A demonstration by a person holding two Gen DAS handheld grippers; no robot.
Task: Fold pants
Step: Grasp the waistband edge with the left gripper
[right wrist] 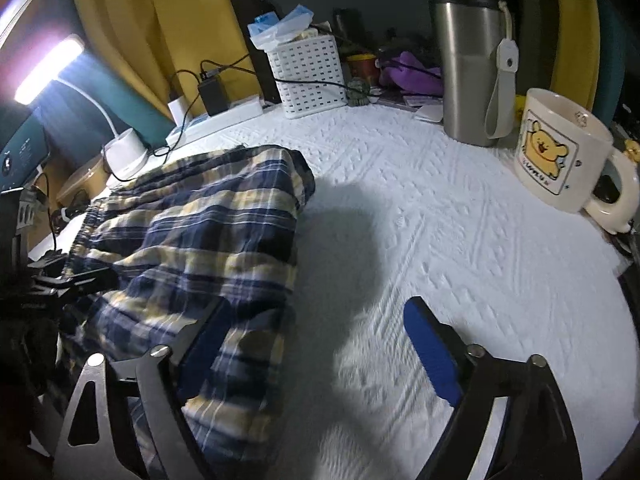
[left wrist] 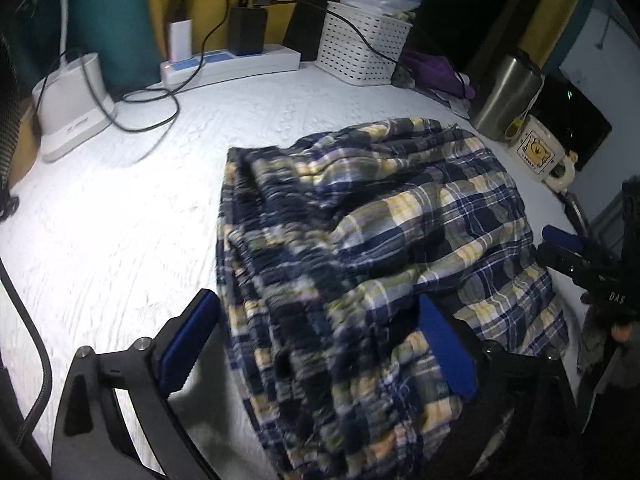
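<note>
Navy, yellow and white plaid pants lie bunched in a folded heap on a white textured cloth. My left gripper is open; its blue-padded fingers straddle the near end of the pants, cloth rising between them. In the right wrist view the pants lie at the left. My right gripper is open, its left finger over the pants' right edge, its right finger above bare cloth. The right gripper also shows at the right edge of the left wrist view.
At the back stand a lamp base, a power strip with chargers and cables, a white perforated basket, a steel tumbler and a bear mug. A lit lamp glows at the left.
</note>
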